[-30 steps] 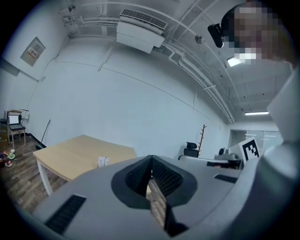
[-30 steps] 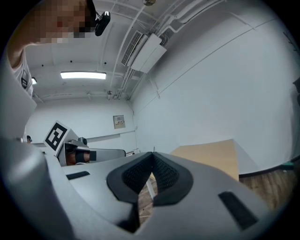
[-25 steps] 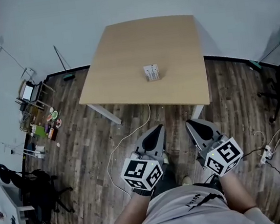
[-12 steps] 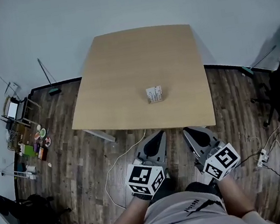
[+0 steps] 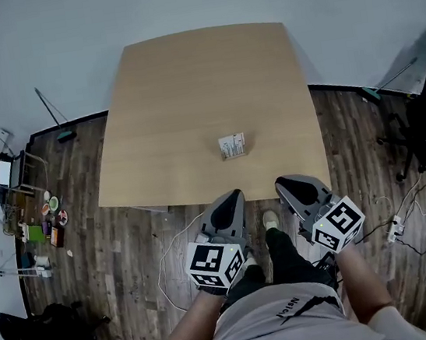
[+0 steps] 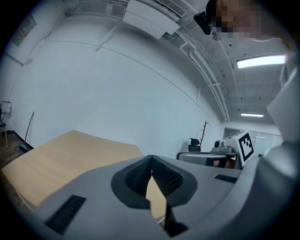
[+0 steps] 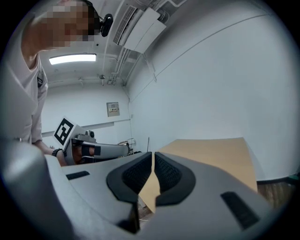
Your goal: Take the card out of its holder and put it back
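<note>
- Head view: the holder (image 5: 233, 146) stands near the table's (image 5: 185, 83) front edge. Whether the card is in it is too small to tell. The left gripper (image 5: 231, 199) and right gripper (image 5: 292, 185) hang short of the table.
- Left gripper view: the jaws meet at the tips and grip nothing.
- Right gripper view: the jaws are closed to a sliver and empty.

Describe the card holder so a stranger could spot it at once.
Find the light wooden table by the pale wall. The card holder is the small whitish block toward its near edge, slightly right of centre. Nothing else sits on the table.
</note>
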`<state>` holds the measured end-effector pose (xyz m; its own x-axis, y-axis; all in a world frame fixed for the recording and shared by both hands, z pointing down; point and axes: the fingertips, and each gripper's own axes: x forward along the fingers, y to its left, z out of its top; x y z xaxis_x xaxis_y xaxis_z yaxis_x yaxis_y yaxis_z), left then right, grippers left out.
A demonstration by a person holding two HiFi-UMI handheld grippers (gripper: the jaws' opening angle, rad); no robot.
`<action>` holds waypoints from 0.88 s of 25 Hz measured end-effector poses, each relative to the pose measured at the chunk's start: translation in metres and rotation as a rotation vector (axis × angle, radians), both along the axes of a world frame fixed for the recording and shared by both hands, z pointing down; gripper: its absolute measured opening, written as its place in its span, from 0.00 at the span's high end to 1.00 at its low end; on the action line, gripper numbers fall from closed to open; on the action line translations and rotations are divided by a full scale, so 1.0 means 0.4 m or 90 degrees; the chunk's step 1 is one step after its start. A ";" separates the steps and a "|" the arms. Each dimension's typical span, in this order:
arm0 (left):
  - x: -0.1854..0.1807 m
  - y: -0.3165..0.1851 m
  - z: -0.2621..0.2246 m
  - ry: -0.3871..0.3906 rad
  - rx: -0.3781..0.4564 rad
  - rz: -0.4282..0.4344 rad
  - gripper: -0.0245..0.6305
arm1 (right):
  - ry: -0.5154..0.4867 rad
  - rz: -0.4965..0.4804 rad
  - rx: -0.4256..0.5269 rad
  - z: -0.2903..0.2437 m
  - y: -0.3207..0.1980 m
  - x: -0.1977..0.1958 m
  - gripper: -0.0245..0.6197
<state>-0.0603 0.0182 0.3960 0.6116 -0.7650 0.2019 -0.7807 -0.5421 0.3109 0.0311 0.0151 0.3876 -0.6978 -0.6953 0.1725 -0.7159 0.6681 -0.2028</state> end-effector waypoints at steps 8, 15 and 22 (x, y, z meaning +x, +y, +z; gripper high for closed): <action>-0.003 -0.193 0.057 -0.018 -0.011 -0.062 0.94 | 0.043 -0.127 -0.013 0.132 -0.218 -0.012 0.94; 0.038 -0.309 0.159 -0.041 -0.047 -0.097 0.94 | 0.092 -0.220 -0.061 0.333 -0.361 -0.003 0.93; 0.051 -0.356 0.247 -0.061 -0.092 -0.127 0.94 | 0.153 -0.296 -0.108 0.531 -0.441 -0.007 0.85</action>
